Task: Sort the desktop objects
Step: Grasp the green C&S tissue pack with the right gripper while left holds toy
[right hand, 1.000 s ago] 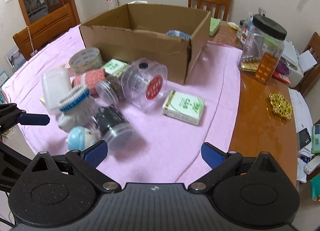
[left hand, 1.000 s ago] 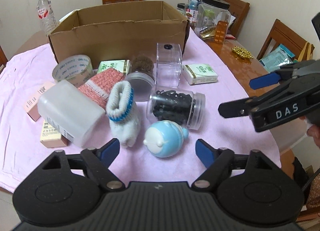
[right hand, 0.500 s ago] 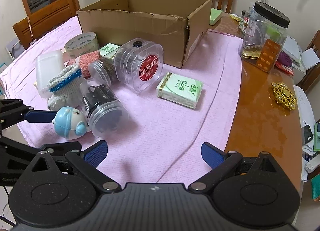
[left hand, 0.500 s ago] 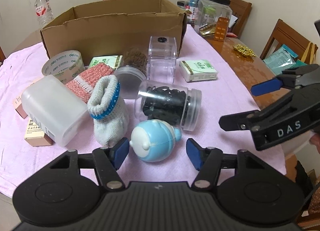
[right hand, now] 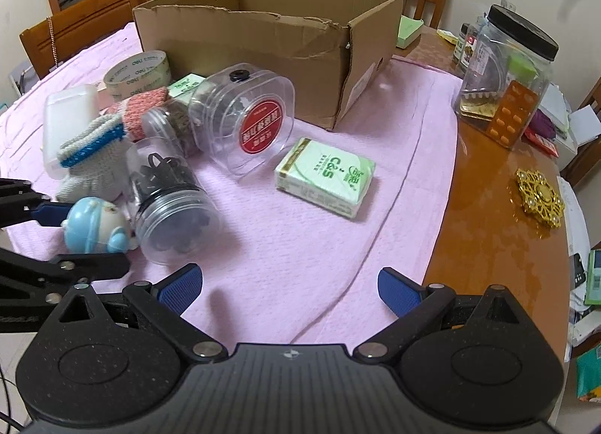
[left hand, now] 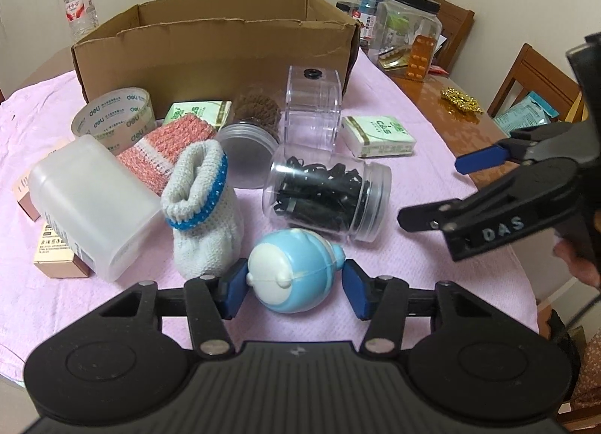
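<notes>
A blue and white round toy [left hand: 295,270] lies on the pink cloth, between the pads of my left gripper [left hand: 295,289]. The left pad touches it and the right pad is at its edge. It also shows in the right wrist view [right hand: 98,224]. My right gripper [right hand: 289,289] is open and empty, hovering over bare cloth at the front right. A clear jar of black clips [left hand: 328,195] lies just behind the toy. A white knitted sock [left hand: 204,216] lies to its left. The open cardboard box [left hand: 214,47] stands at the back.
A frosted plastic box [left hand: 88,204], a tape roll [left hand: 114,120], a pink knitted piece [left hand: 169,146], a jar with a grey lid [left hand: 249,137], a clear square canister [left hand: 313,107] and green tissue packs [left hand: 377,135] crowd the cloth. A large jar [right hand: 507,73] and a gold ornament [right hand: 539,197] stand on bare wood at right.
My left gripper moved forward and down to the blue toy and its jaws narrowed around it. The right gripper lowered slightly and stayed open.
</notes>
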`<state>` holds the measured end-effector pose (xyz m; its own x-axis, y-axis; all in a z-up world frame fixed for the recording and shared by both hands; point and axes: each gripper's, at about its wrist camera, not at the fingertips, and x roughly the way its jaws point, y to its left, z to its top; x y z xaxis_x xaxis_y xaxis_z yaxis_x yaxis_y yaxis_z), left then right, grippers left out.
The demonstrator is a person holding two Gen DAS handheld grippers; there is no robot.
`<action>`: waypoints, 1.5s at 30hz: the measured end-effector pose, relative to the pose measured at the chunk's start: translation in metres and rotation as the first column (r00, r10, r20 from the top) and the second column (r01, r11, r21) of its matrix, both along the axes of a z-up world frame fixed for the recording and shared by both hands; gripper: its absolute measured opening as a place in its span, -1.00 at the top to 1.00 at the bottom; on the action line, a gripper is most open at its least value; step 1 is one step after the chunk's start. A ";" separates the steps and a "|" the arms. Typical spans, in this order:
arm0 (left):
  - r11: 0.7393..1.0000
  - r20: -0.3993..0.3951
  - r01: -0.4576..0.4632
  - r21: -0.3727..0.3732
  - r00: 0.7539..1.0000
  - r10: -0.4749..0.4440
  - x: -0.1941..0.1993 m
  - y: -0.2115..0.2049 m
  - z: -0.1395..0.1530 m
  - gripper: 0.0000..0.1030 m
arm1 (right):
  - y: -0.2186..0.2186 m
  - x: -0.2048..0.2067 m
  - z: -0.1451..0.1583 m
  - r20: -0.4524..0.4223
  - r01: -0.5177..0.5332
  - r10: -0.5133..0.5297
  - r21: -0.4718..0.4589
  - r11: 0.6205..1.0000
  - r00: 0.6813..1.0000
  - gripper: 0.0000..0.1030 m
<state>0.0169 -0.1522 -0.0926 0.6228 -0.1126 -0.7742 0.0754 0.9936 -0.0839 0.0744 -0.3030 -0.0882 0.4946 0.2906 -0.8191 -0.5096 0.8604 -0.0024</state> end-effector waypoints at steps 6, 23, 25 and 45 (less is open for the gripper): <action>1.000 -0.014 0.003 -0.005 1.000 -0.003 -0.001 0.002 0.000 -0.02 | 0.004 0.016 -0.010 0.026 0.003 -0.003 -0.009 1.000 1.000 -0.94; 1.000 -0.022 0.012 -0.012 1.000 -0.012 -0.004 0.004 0.000 -0.03 | 0.006 0.057 -0.013 0.046 0.086 -0.089 0.051 0.995 0.995 -0.78; 1.000 -0.021 0.017 -0.012 1.000 -0.017 -0.005 0.004 0.000 -0.03 | 0.002 0.059 -0.013 0.042 0.092 -0.094 0.050 0.995 0.995 -0.78; 0.999 -0.014 0.048 -0.020 0.999 -0.048 0.000 0.010 0.004 -0.03 | 0.003 0.077 -0.007 0.002 0.093 -0.093 -0.026 0.995 0.996 -0.69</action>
<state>0.0173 -0.1426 -0.0889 0.6049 -0.1571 -0.7807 0.1214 0.9871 -0.1047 0.1519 -0.2996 -0.0954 0.5188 0.2222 -0.8255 -0.4277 0.9035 -0.0256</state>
